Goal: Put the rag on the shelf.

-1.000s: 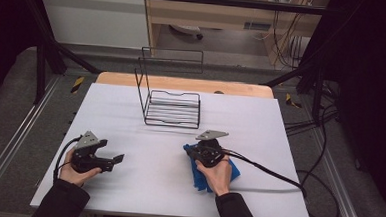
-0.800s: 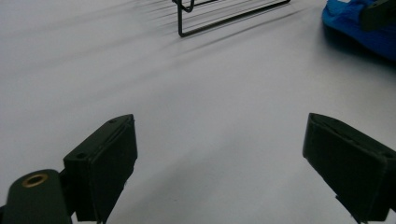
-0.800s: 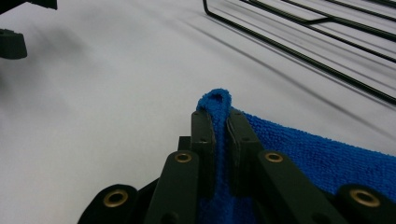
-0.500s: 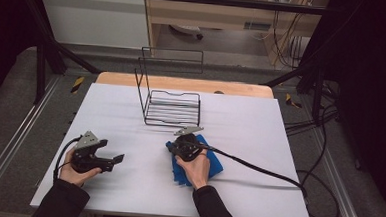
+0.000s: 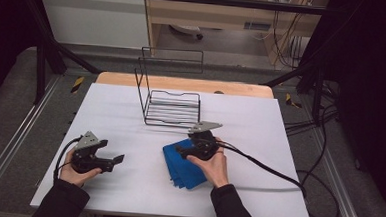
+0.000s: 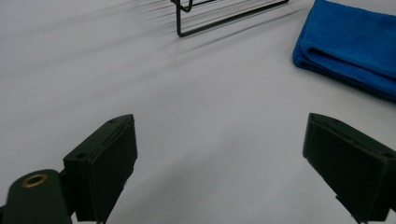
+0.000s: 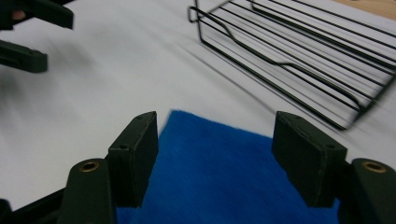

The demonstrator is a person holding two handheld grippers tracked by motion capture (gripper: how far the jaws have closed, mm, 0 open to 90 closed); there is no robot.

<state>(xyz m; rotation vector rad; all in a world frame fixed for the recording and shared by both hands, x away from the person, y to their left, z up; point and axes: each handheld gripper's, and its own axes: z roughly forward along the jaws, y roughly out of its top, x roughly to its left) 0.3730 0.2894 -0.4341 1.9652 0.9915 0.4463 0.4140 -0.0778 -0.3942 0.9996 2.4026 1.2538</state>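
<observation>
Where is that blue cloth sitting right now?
In the high view the blue cloth lies folded on the white table, near its front middle, just in front of the wire rack and under the right gripper.

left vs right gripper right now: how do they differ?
The left gripper sits over bare white table, away from the blue cloth; the right gripper hangs over that cloth. The left points right across the table; the right points left, nearer the wire rack. Both have jaws open, holding nothing.
</observation>
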